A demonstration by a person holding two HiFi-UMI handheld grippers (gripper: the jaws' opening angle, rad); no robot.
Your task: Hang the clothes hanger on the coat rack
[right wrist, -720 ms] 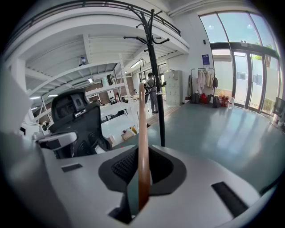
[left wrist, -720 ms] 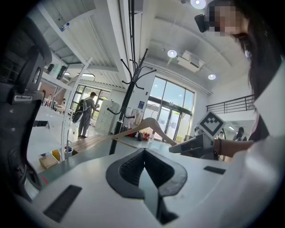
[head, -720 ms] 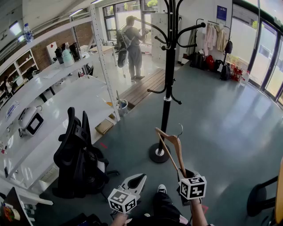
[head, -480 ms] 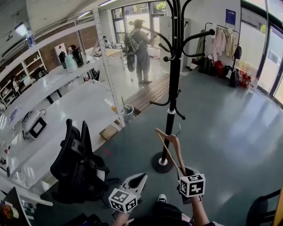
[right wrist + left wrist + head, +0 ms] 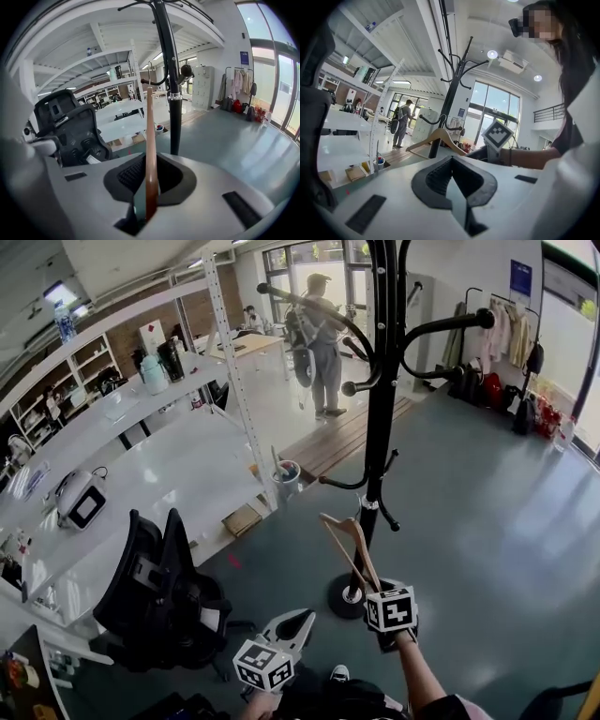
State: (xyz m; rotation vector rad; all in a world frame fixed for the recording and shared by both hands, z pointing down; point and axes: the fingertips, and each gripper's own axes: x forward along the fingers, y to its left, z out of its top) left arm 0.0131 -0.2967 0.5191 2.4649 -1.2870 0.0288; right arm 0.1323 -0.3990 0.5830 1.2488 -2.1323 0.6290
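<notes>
The black coat rack (image 5: 380,427) stands on a round base on the grey floor, its curved hooks high up. My right gripper (image 5: 382,587) is shut on one arm of a wooden clothes hanger (image 5: 349,542), which rises from its jaws close to the pole, below the hooks. In the right gripper view the hanger (image 5: 150,140) runs up from between the pads, with the rack pole (image 5: 171,93) just behind it. My left gripper (image 5: 298,620) hangs lower left, shut and empty. In the left gripper view the hanger (image 5: 436,138) and rack (image 5: 445,108) lie ahead.
A black office chair (image 5: 155,587) stands to the left, near white shelving (image 5: 141,456). A small bucket (image 5: 286,474) and a wooden platform (image 5: 347,437) lie beyond the rack. A person (image 5: 323,343) stands far back. Garments hang on a rail (image 5: 497,343) at far right.
The coat rack has drawn nearer and looms larger. My right gripper has lifted the hanger a little up and left, closer to the pole. The left gripper has hardly shifted.
</notes>
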